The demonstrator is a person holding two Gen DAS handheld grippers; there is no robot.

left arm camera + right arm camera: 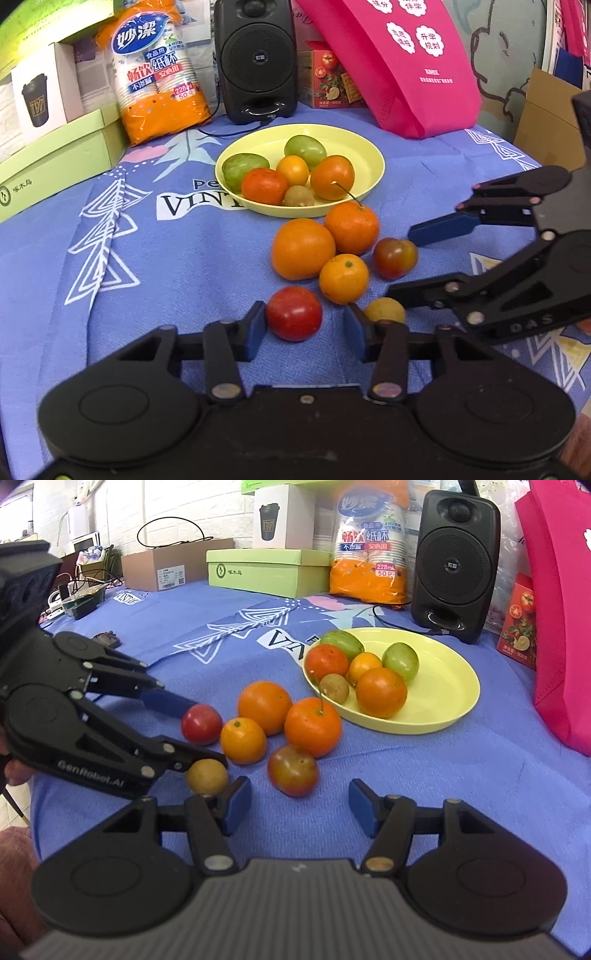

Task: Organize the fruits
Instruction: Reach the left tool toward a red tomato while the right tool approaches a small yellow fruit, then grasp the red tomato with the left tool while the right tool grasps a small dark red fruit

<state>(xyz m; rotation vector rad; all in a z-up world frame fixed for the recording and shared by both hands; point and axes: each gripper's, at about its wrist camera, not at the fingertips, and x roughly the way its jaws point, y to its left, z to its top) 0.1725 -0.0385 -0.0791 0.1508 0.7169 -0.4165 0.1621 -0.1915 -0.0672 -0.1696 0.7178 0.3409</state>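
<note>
A blue printed tablecloth (184, 266) covers the work surface; along its far edge, left to right, stand a green cardboard box (55, 162), an orange-and-white pack of paper cups (159, 74), a black loudspeaker (256, 59) and a magenta fabric bag (406, 62).

Left gripper (304, 330): jaws spread wide, holding nothing. It sits low over the cloth, pointing toward the far edge. A round red tomato (293, 313) lies between the blue pads, just beside the left pad; contact cannot be confirmed. A small tan-yellow fruit (386, 310) lies just outside the right pad.

Loose group beyond the tomato: a large orange (303, 248), a stemmed orange (352, 227), a small orange citrus (343, 277) and a dark red-green tomato (394, 257).

Round pale-yellow plastic plate (365, 155), behind the group: contains two green fruits, three orange-red fruits and one small brown fruit.

Right gripper (299, 805): jaws spread wide, holding nothing. It enters from the right, low, with the dark red-green tomato ahead of its fingertips.
</note>
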